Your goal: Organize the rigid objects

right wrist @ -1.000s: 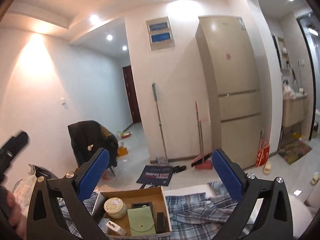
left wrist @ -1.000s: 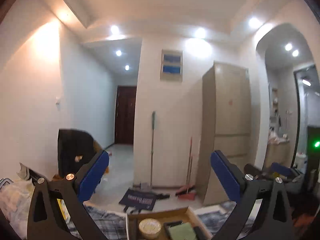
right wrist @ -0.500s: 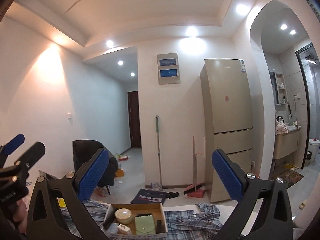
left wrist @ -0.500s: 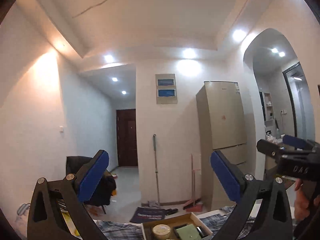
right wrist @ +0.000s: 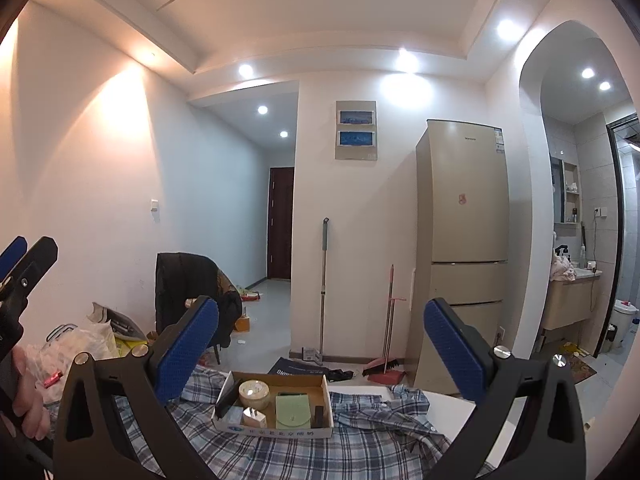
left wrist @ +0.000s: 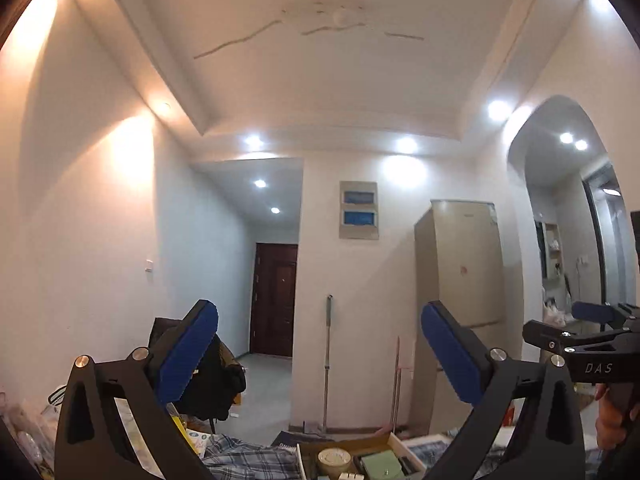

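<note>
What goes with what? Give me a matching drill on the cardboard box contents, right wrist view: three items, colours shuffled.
Items:
1. round tin
2. pouch
3. slim upright block

Colours:
A. black
B. cream
C. pale green

All three sit inside the cardboard box on the plaid cloth.

Pairs: 1-B, 2-C, 3-A

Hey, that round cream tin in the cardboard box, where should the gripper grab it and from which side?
Grip the round tin across its curved side wall, coming down from above. It stands upright in the cardboard box, whose walls block a sideways approach. The green pouch lies close on its right, so probably set the fingers front and back.
</note>
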`<state>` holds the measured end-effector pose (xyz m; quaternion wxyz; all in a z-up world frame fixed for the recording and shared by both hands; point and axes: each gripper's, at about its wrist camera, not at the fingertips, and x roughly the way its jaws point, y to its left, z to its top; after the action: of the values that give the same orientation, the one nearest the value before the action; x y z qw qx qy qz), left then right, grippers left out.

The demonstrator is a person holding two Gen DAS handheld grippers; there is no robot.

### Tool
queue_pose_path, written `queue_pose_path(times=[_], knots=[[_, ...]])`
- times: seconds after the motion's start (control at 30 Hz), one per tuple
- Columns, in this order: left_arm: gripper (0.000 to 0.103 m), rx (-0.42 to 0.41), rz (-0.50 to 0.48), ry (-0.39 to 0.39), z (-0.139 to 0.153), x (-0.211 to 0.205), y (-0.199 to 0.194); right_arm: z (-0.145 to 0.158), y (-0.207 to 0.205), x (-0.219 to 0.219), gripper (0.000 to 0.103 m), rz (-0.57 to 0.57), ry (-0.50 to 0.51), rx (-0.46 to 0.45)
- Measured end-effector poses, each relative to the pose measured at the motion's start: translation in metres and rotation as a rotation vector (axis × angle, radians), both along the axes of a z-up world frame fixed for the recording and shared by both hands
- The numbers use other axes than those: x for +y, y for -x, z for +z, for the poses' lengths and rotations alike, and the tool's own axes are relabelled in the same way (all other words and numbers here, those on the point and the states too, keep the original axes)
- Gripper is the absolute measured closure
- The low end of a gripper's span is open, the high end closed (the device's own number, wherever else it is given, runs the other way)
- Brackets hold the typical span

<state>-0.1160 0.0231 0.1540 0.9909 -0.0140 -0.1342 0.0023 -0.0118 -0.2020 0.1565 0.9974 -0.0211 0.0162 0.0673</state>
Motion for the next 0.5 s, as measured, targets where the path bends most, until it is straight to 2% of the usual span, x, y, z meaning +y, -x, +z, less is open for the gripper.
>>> queue_pose_path(times=[0.1,0.23,0.37,0.5], knots=[[0.000,0.046,-0.027,-0.015,-0.020,-0.002,-0.007,-0.019,0.005,0.003,0.001,-0.019,0.033,0.004],[0.000,0.126,-0.069,0.030,-0.045,0.001,-0.022,-0.039,0.003,0.004,0.001,-0.026,0.044,0.000],[0.000,0.168,-0.019,-0.035,-0.069,-0.007,-0.035,-0.064,-0.008,0.005,0.001,-0.001,0.051,0.043],[0.000,0.215,-0.045,-0.038,-0.089,-0.011,-0.048,-0.088,-0.017,0.006,0.001,0.002,0.049,0.063]])
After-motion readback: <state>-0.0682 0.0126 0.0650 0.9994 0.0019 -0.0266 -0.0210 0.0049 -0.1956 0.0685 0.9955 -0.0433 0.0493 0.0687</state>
